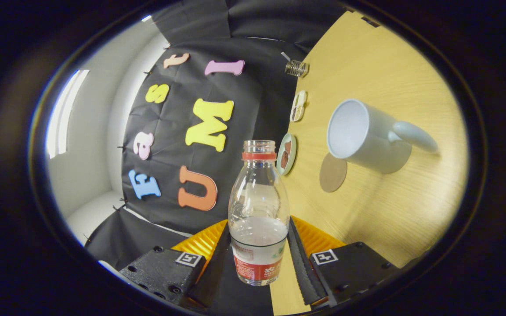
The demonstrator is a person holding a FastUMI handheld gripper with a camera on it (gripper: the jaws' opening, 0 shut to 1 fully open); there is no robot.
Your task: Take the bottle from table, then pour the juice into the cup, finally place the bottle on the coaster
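Bottle, clear and uncapped with a red neck ring, sits clamped between the two fingers of the gripper, both pressing its labelled lower body. Beyond the bottle's mouth, a white cup stands on the wooden table. A round cork coaster lies between bottle and cup, touching the cup's base.

I see a light wooden table. At its far edge, against the black cloth wall, a small round dish holds something brown. Further along that edge sits an oblong dish, then a small wire-coil object. Off the table, past the cloth, a white wall carries a bright strip.
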